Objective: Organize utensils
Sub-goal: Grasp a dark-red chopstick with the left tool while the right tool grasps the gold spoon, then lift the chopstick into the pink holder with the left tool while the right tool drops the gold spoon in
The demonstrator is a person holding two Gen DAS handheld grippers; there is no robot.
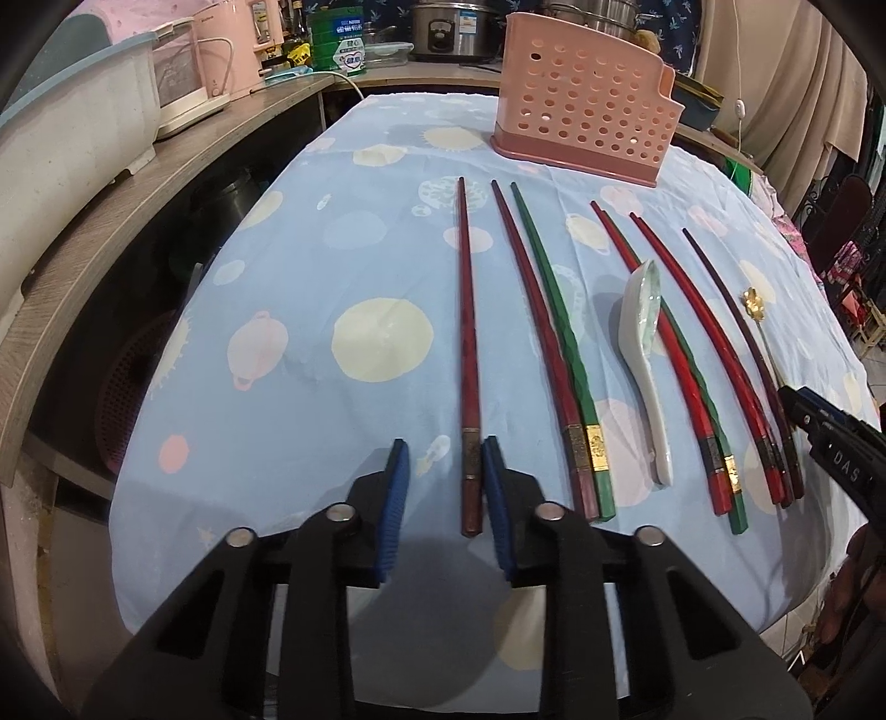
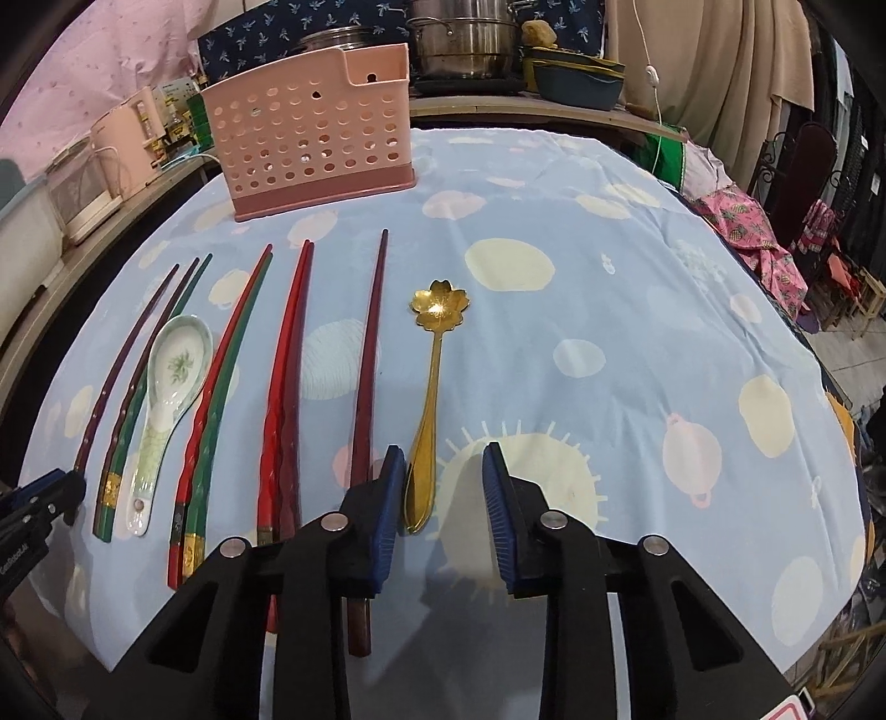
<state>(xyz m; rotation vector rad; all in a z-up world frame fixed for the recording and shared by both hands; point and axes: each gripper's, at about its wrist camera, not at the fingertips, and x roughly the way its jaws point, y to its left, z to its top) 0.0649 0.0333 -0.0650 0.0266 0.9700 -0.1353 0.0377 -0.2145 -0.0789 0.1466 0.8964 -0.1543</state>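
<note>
Several red, green and dark chopsticks lie side by side on the blue cloth. My left gripper (image 1: 446, 482) is open, its jaws on either side of the butt end of the leftmost dark red chopstick (image 1: 465, 332). A white ceramic spoon (image 1: 645, 343) lies among the chopsticks and shows in the right wrist view (image 2: 166, 387). My right gripper (image 2: 440, 487) is open around the handle end of a gold flower-shaped spoon (image 2: 434, 399). A pink perforated utensil holder (image 1: 581, 99) stands upright at the far side and shows in the right wrist view (image 2: 310, 133).
The table (image 2: 609, 277) is covered with a blue patterned cloth. A wooden shelf (image 1: 138, 183) with appliances runs along the left. Pots (image 2: 465, 39) and dishes stand on a counter behind the holder. Fabric and chairs are off to the right.
</note>
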